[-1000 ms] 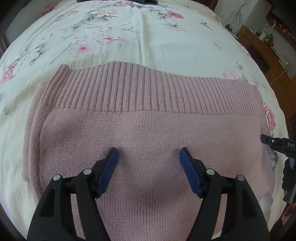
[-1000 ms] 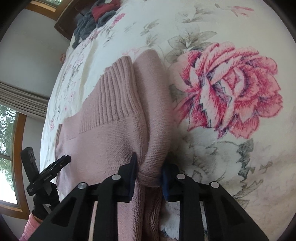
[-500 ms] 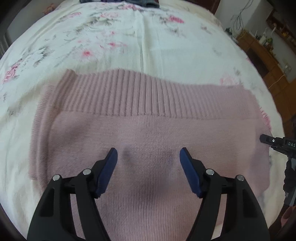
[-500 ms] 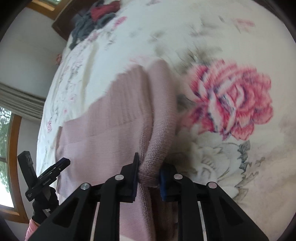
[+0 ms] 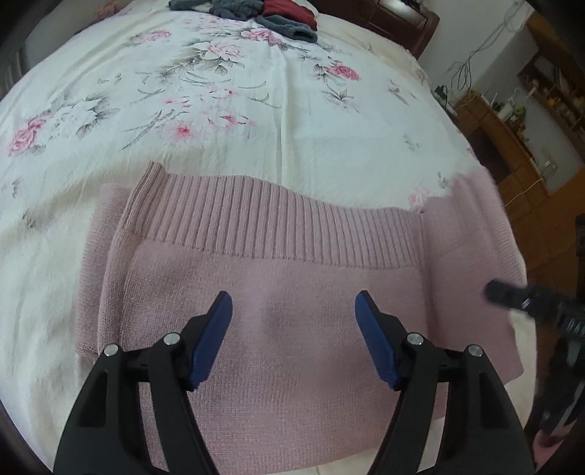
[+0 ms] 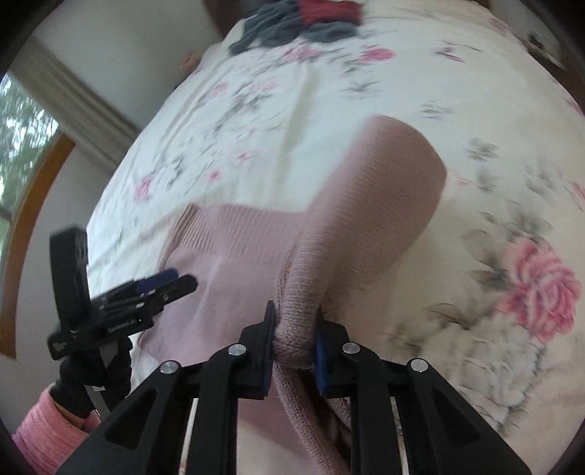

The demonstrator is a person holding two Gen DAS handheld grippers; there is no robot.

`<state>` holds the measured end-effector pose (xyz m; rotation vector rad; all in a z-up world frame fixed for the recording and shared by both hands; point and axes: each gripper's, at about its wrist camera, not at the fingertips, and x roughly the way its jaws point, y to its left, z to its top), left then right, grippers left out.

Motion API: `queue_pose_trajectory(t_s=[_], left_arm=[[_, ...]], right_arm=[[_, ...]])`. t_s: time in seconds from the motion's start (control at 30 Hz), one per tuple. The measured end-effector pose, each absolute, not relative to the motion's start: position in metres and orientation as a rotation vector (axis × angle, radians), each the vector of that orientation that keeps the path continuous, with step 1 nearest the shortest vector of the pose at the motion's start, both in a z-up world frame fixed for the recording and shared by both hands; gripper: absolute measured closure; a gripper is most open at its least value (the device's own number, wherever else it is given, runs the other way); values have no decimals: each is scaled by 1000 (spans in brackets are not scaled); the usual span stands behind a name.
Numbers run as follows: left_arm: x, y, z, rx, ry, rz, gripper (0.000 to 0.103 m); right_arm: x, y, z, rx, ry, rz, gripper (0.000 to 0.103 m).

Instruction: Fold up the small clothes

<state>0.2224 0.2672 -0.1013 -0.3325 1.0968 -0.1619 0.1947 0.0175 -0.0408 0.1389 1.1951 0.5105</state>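
Garment: a pink knitted sweater [image 5: 278,329] lies on the bed with the flower-print sheet [image 5: 256,120], its ribbed band [image 5: 278,223] turned away from the left camera.

Right gripper [image 6: 294,330]: the two jaws are pressed together on a thick roll of the sweater's right edge, most probably a sleeve [image 6: 369,204]; I cannot tell this for certain, because the picture is blurred by motion.

What changed: one second ago this edge was lying low beside the body of the sweater. Now it is raised from the sheet and stands as a rounded hump in front of the right camera. In the left view the same part comes in at the right side, over the corner of the ribbed band.

Left gripper [image 5: 294,336]: the jaws are wide apart and hold nothing; it hovers over the middle of the sweater as before, but a little further back, so more of the bed shows.

Meaning for the task: in my judgement the side fold has started, and the lifted part must next be carried across the body and laid flat.

Risk: the roll is thick, so it may land twisted, not smooth.

Background: a pile of grey and red clothes [image 5: 263,14] waits at the far end of the bed.
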Motion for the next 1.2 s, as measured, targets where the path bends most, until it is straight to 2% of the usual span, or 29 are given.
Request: queue_pose_trajectory(t_s=[0.27,0.33,0.43,0.63,0.8,0.97,1.13,1.2], left_arm=[[224,280,-110,-400,1109,-169,34],[225,280,-113,-419,1115,-177,34],[228,277,-116,-440,1123,-195,34],[234,263,-118,-495,1132,-248,34],[242,242,-125,-560,1157,-304,34],[251,223,-139,-604,1195,-324,34],[263,207,-152,-643,1227,-331,41],[266,201,-154,-661,1232,-345,53]], right_arm=[[202,62,-85,104,1292,520,83],[205,62,-92,129,1307,530,76],[209,61,-99,183,1325,553,72],[206,43,-83,316,1304,630,63],[202,10,-65,313,1248,566,63],[200,-22,-76,344,1260,484,63],[196,-36,-93,355,1287,452,63],[193,-40,-100,370,1294,448,63]])
